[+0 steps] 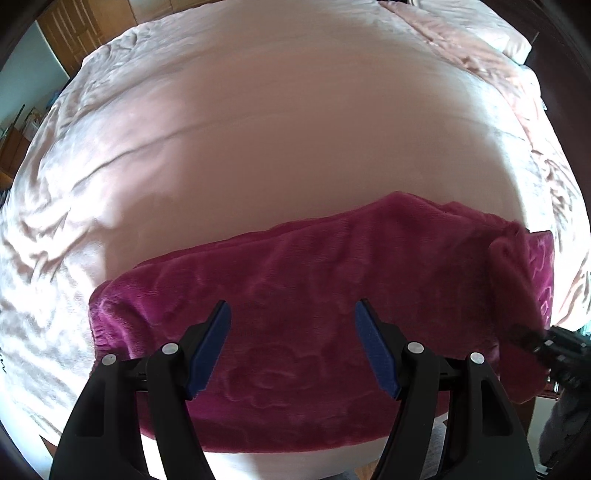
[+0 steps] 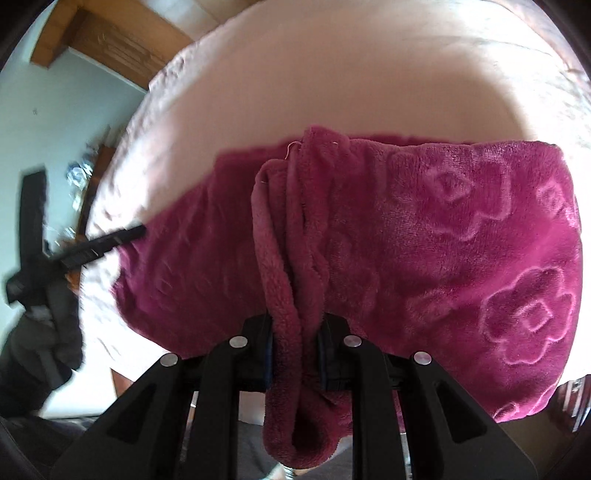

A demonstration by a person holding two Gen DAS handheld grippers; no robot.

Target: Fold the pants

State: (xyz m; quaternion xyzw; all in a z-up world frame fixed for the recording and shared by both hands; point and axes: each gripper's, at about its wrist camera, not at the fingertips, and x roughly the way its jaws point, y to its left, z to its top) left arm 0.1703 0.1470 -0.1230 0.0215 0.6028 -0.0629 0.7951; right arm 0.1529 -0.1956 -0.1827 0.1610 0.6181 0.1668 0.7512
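Note:
The magenta fleece pants [image 1: 314, 295] with an embossed flower pattern lie across the near edge of a pink bed. My left gripper [image 1: 293, 321] is open and empty, its blue pads spread just above the pants. My right gripper [image 2: 295, 354] is shut on a bunched fold of the pants [image 2: 291, 295] and lifts it off the flat part [image 2: 461, 240]. The right gripper also shows at the right edge of the left wrist view [image 1: 546, 343], holding the raised fold. The left gripper's finger shows blurred in the right wrist view [image 2: 107, 240] at the pants' left end.
The pink bedsheet [image 1: 277, 129] is wrinkled at the left and far right. A pillow [image 1: 480, 26] lies at the far right corner. Wooden furniture [image 2: 110, 40] and a pale wall stand beyond the bed. The bed's near edge lies just below the pants.

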